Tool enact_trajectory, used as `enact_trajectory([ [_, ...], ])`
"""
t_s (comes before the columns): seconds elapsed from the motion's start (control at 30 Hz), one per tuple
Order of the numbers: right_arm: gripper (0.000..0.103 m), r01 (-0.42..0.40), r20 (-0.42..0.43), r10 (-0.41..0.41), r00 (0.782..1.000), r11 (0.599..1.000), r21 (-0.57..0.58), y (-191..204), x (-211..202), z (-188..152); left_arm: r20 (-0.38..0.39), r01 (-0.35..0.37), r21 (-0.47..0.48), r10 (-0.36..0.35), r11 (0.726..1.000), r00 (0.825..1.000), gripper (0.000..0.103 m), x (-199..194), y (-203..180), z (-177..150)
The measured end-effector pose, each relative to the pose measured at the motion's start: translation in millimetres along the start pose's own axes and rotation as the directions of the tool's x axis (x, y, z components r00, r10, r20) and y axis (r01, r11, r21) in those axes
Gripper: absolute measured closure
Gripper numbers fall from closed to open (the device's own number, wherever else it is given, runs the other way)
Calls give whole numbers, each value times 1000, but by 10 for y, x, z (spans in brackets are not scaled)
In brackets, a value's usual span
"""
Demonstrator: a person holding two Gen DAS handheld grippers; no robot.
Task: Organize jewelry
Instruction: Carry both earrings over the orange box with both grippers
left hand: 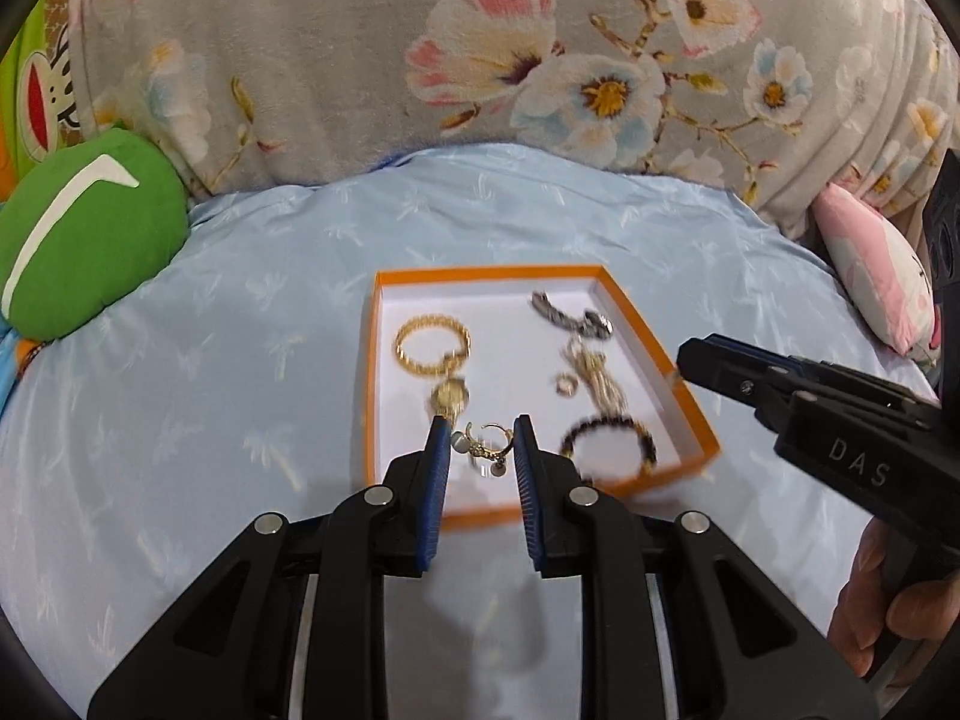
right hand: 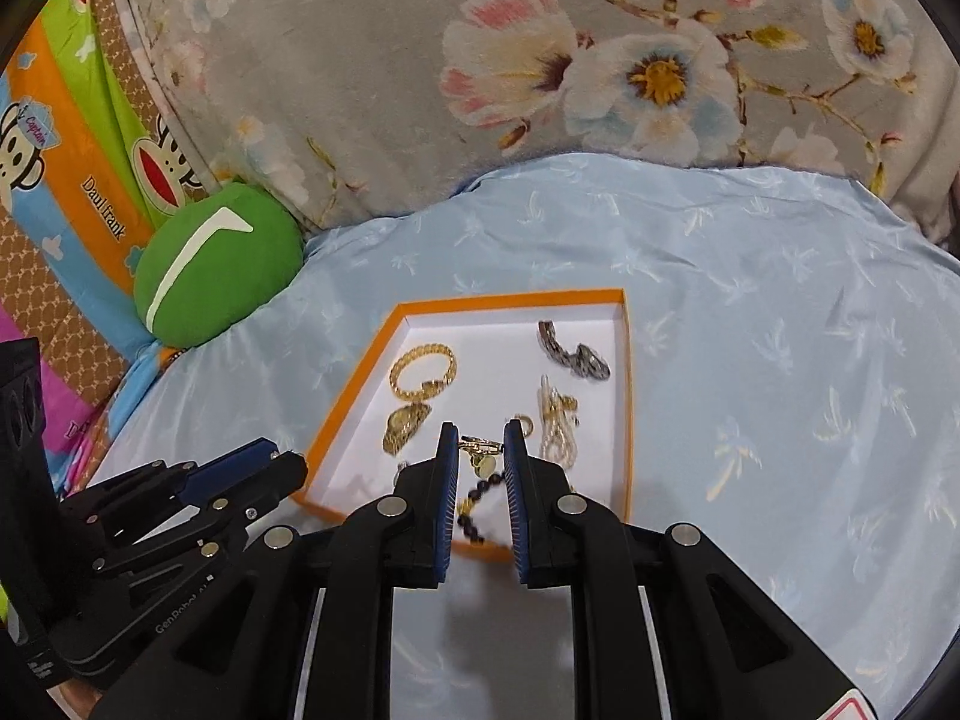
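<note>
Both grippers, left [left hand: 480, 429] and right [right hand: 480, 433], pinch gold earrings [left hand: 489, 447] between near-closed fingertips.

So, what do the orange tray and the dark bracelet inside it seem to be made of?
The orange tray looks like thin cardboard: flat matte walls, sharp folded corners, white paper lining. The dark bracelet seems a string of glossy black beads, perhaps stone or glass; blur leaves that open.

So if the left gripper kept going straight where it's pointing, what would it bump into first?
Probably the small gold hoop earring lying in the orange tray. It sits right between the tips of the left gripper in its own camera view. How high the gripper hangs above the tray is unclear.
</note>
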State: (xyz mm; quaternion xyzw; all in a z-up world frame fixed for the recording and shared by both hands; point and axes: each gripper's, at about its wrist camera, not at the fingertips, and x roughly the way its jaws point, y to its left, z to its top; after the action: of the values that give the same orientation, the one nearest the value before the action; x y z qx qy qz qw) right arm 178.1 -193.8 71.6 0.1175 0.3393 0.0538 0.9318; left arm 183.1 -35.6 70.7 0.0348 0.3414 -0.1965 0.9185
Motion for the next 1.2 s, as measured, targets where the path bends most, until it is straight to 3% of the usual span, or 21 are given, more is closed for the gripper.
enact_trajectory([
  [0.2,89,-7,-40,8,999,1000,21,-33,465,262,-8,-19,-2,19,1000,1000,82,453,12,340],
  [0.5,89,22,-92,-20,996,999,24,-108,981,384,-68,-40,-2,40,999,997,82,1055,60,402],
  [1.2,89,35,-112,-32,993,999,21,-150,1259,383,-83,-52,-12,51,999,995,82,1315,136,388],
])
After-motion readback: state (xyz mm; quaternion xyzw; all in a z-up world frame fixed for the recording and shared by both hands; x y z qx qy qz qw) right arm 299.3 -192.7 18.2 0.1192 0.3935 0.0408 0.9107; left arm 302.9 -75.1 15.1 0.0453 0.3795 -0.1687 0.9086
